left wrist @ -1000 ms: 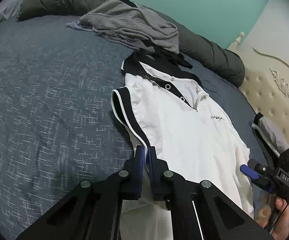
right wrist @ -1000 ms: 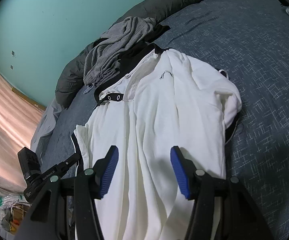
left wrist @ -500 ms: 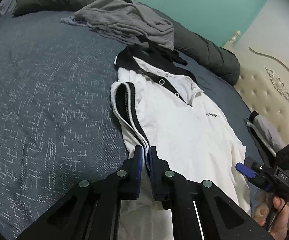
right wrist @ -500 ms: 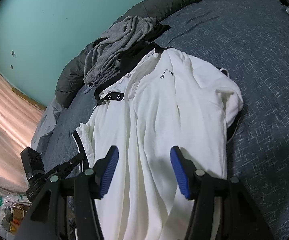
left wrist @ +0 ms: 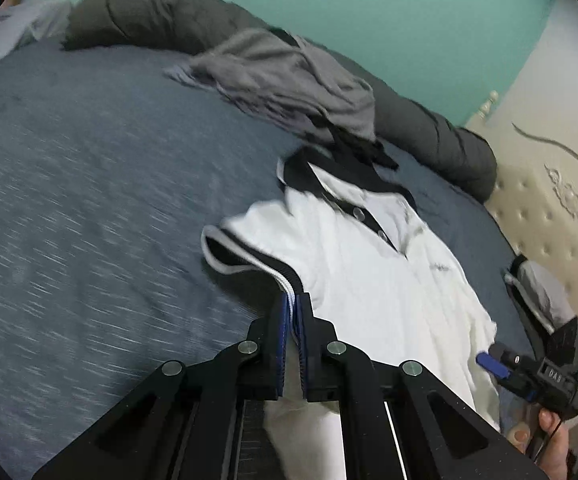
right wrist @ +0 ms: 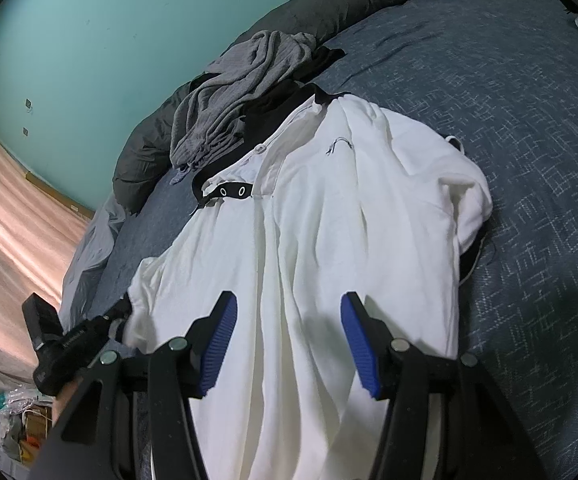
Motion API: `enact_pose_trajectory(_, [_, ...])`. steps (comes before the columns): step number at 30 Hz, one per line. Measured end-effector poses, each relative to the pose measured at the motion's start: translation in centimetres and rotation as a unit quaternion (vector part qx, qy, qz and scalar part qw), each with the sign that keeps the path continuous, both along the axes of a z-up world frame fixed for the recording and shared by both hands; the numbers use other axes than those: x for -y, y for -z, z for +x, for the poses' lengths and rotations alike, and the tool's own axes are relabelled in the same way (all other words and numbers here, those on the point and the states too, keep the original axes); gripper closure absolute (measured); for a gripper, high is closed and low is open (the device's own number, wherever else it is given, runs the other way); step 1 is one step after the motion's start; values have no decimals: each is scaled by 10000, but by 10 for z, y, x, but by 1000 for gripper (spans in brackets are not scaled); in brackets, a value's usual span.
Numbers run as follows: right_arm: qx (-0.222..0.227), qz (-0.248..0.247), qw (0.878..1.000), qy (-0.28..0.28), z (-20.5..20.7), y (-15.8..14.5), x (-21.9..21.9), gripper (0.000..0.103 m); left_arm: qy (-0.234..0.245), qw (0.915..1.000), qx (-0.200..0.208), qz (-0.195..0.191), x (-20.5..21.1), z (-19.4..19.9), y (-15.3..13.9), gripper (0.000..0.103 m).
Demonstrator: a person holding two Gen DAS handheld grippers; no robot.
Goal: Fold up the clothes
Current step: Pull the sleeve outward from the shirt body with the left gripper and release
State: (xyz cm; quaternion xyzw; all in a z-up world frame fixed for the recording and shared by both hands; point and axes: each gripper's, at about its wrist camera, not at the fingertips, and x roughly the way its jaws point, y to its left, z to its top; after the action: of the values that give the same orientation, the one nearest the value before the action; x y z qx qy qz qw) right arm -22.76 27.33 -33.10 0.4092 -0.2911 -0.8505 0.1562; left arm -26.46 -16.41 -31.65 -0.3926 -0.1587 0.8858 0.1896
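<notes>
Since a second ago my left tool (left wrist: 293,300) has pulled the black-trimmed sleeve (left wrist: 249,256) up and in over the white shirt (right wrist: 329,220); its jaws pinch the sleeve edge. Left view is motion-blurred, so the fold line looks lifted, not certain. Right tool (right wrist: 287,336) sits half open above the shirt's lower body, gripping nothing. Shirt lies on the blue bed (right wrist: 529,120), just beside a grey garment (left wrist: 289,76).
</notes>
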Motion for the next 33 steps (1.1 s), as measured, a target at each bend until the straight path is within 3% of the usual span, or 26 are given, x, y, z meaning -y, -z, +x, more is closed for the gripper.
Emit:
enact_pose_trajectory(9, [-18,7,10000,6,0,-2,3,48,-774,9965,307,0,65,2,7,100])
enact_pose_trajectory(17, [-7,1,10000,-12,0,-1,6,48,-651,9921,1052,190,72,-4,40,99])
enact_pose_trajectory(20, [-22,-4,10000,-6,0,-2,6,48,-759,9909,1034,415,77,-5,38,96])
enact_pose_trajectory(25, [0,-66,10000,2,1,-1,4,48,-1013,9910,603,634,89,-8,19,68])
enact_pose_trajectory(33, [60,-149,9999,12,0,3,-1,48,-1058,9904,637,628,77,-31,34,68])
